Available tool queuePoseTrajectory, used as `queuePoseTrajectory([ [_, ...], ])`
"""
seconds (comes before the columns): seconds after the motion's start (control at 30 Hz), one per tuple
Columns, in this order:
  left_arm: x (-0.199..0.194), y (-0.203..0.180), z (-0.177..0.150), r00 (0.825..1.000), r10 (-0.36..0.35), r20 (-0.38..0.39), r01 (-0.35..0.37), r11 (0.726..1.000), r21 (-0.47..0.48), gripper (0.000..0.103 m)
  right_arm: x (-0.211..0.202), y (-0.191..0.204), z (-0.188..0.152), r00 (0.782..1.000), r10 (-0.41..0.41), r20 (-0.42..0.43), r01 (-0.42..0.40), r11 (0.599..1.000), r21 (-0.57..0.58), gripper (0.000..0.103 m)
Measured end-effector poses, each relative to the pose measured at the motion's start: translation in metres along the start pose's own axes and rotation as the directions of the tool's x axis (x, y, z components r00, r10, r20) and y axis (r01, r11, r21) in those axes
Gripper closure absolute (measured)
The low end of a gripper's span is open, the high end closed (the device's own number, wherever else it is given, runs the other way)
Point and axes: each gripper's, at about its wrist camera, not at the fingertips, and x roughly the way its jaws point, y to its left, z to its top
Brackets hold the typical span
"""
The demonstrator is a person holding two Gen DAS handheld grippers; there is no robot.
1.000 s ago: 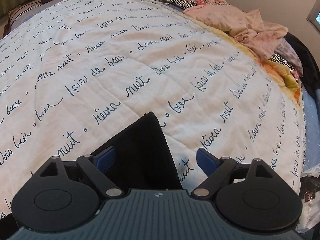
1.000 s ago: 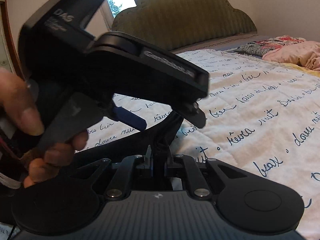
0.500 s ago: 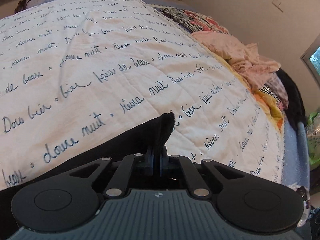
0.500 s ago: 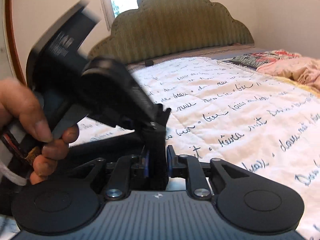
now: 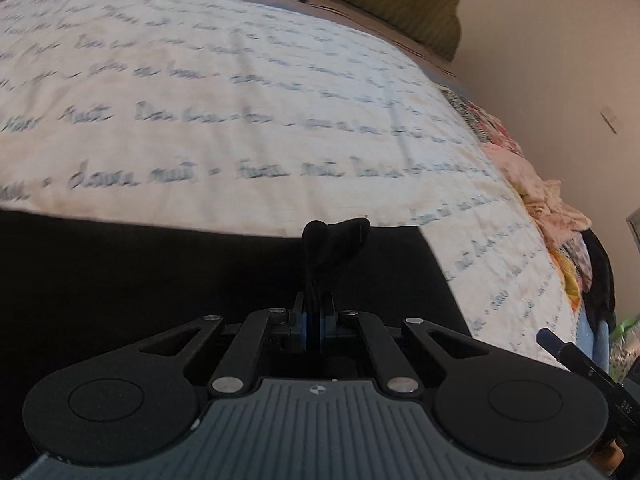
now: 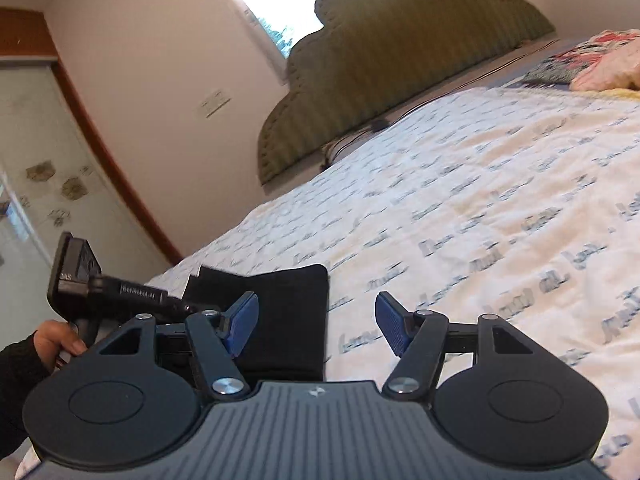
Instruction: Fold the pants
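Observation:
The black pants (image 5: pixel 160 280) lie folded on the white quilt with blue script (image 5: pixel 240 128). My left gripper (image 5: pixel 316 320) is shut on a bunched corner of the pants (image 5: pixel 336 236), which sticks up past its fingers. In the right wrist view the pants (image 6: pixel 288 312) form a flat black rectangle on the quilt (image 6: pixel 480 200). My right gripper (image 6: pixel 316 328) is open and empty just above their near right edge; its blue pads (image 6: pixel 240 320) stand wide apart. The left gripper's body (image 6: pixel 104 292) shows at the left, held by a hand.
A pile of pink and patterned clothes (image 5: pixel 552 208) lies along the bed's right side, also showing in the right wrist view (image 6: pixel 600 60). A green padded headboard (image 6: pixel 400 60) stands at the far end. A wall and a wood-framed door (image 6: pixel 60 160) are at left.
My left gripper shut on the pants corner and carried it across, so the black fabric now lies wider in front of it. My right gripper let go of the pants, opened and drew back.

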Motion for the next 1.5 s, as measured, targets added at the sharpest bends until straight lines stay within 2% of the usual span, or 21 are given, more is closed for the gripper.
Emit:
queuePoseTrajectory([
  [0.1,-0.012,0.026,-0.008,1.000,-0.008,0.017,0.009,0.999,-0.052,0.098,0.019,0.019,-0.006,0.998,0.037,-0.054,-0.037,0.999,-0.003,0.038],
  [0.2,-0.025,0.032,-0.015,0.999,-0.018,0.047,0.021,0.998,-0.054,0.098,0.034,0.042,-0.015,0.992,0.079,-0.101,-0.081,0.996,-0.021,0.038],
  [0.33,-0.035,0.044,-0.024,0.998,-0.021,0.058,0.025,0.997,-0.078,0.098,0.046,0.068,-0.023,0.982,0.094,-0.165,-0.106,0.992,-0.065,0.038],
  [0.4,-0.038,0.055,-0.028,0.997,-0.045,0.056,0.051,0.992,-0.116,0.098,0.049,0.076,-0.023,0.978,0.086,-0.188,-0.103,0.991,-0.086,0.038],
  [0.47,-0.037,0.064,-0.030,0.997,-0.060,0.048,0.067,0.987,-0.148,0.098,0.050,0.080,-0.022,0.978,0.077,-0.196,-0.099,0.990,-0.101,0.038],
  [0.67,-0.036,0.069,-0.033,0.995,-0.080,0.058,0.088,0.984,-0.157,0.098,0.061,0.088,-0.021,0.974,0.074,-0.214,-0.095,0.991,-0.091,0.038],
  [0.8,-0.052,0.084,-0.037,0.992,-0.104,0.073,0.116,0.974,-0.197,0.098,0.070,0.100,-0.023,0.967,0.083,-0.242,-0.112,0.987,-0.111,0.038],
  [0.93,-0.062,0.103,-0.040,0.996,-0.060,0.064,0.073,0.972,-0.221,0.098,0.076,0.106,-0.024,0.962,0.087,-0.258,-0.122,0.985,-0.122,0.038],
  [1.27,-0.069,0.106,-0.038,0.996,-0.058,0.061,0.069,0.975,-0.209,0.097,0.106,0.116,-0.032,0.941,0.099,-0.324,-0.139,0.985,-0.103,0.038],
  [1.5,-0.067,0.117,-0.046,0.997,-0.058,0.054,0.069,0.969,-0.237,0.096,0.114,0.120,-0.032,0.939,0.088,-0.333,-0.131,0.985,-0.111,0.038],
])
